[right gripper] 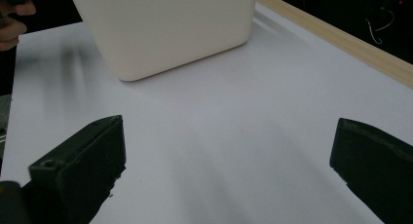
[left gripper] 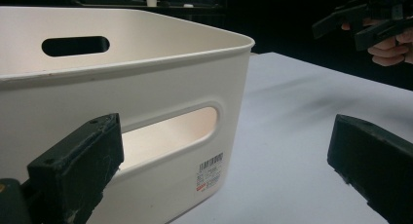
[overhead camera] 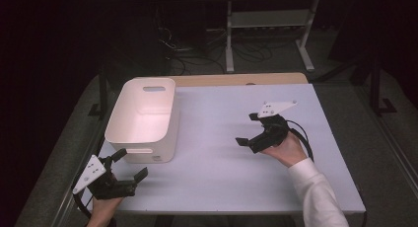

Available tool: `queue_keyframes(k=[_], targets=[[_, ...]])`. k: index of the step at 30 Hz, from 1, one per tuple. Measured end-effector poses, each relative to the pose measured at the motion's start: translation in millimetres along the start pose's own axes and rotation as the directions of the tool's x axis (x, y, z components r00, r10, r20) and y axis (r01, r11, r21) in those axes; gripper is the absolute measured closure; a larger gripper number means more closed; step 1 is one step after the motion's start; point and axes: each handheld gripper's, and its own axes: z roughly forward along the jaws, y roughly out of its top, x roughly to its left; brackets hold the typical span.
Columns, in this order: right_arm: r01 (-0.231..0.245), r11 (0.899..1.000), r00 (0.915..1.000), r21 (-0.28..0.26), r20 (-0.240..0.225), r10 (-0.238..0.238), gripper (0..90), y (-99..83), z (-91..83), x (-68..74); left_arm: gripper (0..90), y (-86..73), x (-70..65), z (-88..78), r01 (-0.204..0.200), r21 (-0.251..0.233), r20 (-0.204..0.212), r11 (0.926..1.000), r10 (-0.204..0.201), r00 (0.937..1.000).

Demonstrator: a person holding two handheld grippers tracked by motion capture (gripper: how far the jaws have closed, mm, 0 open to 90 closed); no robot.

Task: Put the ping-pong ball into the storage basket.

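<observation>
You are holding your left gripper (overhead camera: 132, 164) at the near left corner of the white tabletop (overhead camera: 231, 163), with its jaws spread wide and nothing between them. It is sitting just beside the near end wall of the white plastic storage bin (overhead camera: 143, 119), close to it but not touching as far as the high view shows. In the left gripper view, one jaw is lying in front of the bin's near wall, level with the oval handle slot (left gripper: 170, 134), while the other jaw is hanging over bare tabletop. A small barcode sticker (left gripper: 210, 171) is showing on that wall, near its lower corner.

The bin is standing upright on the left half of the table, open side up, with a second handle slot (overhead camera: 154, 89) cut in its far wall. Its inside is showing nothing but bare plastic.

You are holding your right gripper (overhead camera: 247, 130) over the right half of the table, well apart from the bin, and its jaws are also standing wide open and gripping nothing. Your right hand (overhead camera: 286, 149) is wrapping its grip from below, with a white sleeve (overhead camera: 315, 192) running back toward the near edge. In the right gripper view, the jaws are pointing across the bare tabletop toward the bin's side wall, and a wooden strip (right gripper: 341, 41) is running along the table's far edge.
</observation>
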Motion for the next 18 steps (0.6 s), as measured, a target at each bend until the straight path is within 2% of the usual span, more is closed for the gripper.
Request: queue_keyframes(k=[10,18], targets=[[-0.012,0.999,0.9998,-0.033,0.012,0.012,0.0,-10.0,-13.4,0.8,0.0,0.3,-0.2,-0.7,-0.004,0.0,0.001,1.0,0.004,1.0],[-0.042,0.997,0.9986,-0.068,0.028,0.044,0.0,-21.0,-24.7,0.7,0.0,0.7,-0.2,-1.8,-0.012,-0.006,0.006,0.9999,0.012,0.9999]])
